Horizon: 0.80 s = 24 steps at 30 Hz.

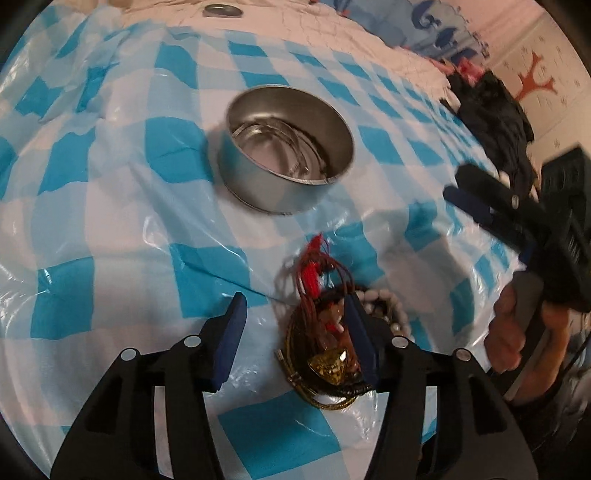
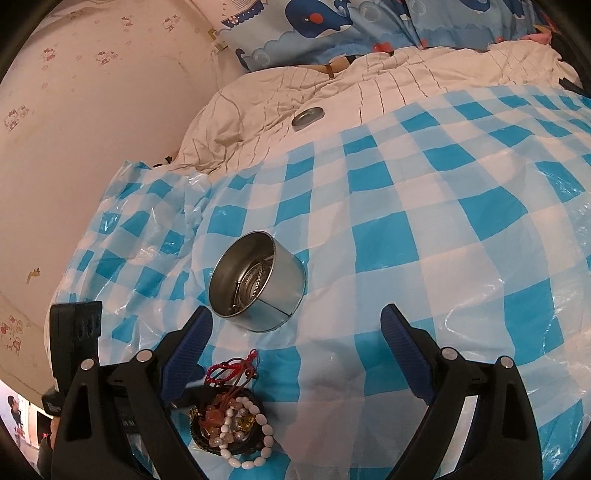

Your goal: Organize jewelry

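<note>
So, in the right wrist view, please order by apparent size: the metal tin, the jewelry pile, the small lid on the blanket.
1. metal tin
2. jewelry pile, close to the tin in apparent size and nearer the camera, so this ranking is unsure
3. small lid, clearly smallest, though farthest away

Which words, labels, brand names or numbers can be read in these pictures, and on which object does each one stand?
There is no readable text in either view.
The round metal tin: bare metal, no label visible.
The tin lid: plain, no writing visible.
The checked plastic sheet: only blue and white squares.
The whale-print fabric: pictures only, no words.
The pink wall: small cartoon figures, no legible letters.
</note>
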Available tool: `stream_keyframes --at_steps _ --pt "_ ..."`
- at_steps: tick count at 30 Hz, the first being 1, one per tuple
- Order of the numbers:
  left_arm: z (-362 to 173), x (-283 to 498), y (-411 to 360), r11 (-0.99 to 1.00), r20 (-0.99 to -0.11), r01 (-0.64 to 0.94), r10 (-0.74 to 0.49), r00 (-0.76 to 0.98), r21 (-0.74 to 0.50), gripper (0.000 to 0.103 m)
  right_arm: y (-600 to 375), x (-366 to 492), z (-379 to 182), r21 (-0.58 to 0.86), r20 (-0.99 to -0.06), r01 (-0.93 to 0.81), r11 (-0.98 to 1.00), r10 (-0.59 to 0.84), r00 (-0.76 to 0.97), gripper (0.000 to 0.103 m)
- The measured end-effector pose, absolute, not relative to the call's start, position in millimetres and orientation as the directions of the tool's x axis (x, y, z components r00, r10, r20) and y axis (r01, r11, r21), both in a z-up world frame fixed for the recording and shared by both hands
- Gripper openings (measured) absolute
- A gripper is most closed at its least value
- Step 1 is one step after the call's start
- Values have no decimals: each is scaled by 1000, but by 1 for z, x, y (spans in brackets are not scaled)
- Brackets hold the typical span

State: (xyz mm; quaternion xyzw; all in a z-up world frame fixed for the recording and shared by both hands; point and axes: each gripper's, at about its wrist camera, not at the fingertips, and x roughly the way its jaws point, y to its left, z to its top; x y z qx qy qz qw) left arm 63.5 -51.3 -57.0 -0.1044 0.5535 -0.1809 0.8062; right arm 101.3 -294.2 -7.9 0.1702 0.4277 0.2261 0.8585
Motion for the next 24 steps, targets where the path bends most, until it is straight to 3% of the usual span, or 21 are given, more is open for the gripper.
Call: stream_keyframes --at_steps 1,4,5,16,24 --pt "-57 62 -54 915 -858 192 -401 321 -356 33 -294 101 -8 485 -658 -243 840 533 532 89" --pt "-52 59 -61 912 -860 241 -398 319 -333 8 -294 101 -8 487 -658 -242 839 535 531 89" --pt "-49 57 -62 913 -861 257 -390 328 -315 5 -294 101 -9 486 -657 -244 839 535 531 89" --pt "-6 57 -21 876 -758 256 -482 439 -409 4 -274 97 -16 461 -685 -311 831 556 471 89" --pt "25 59 17 856 -660 197 -498 563 -478 4 -200 87 -36 283 -760 -488 826 503 411 89"
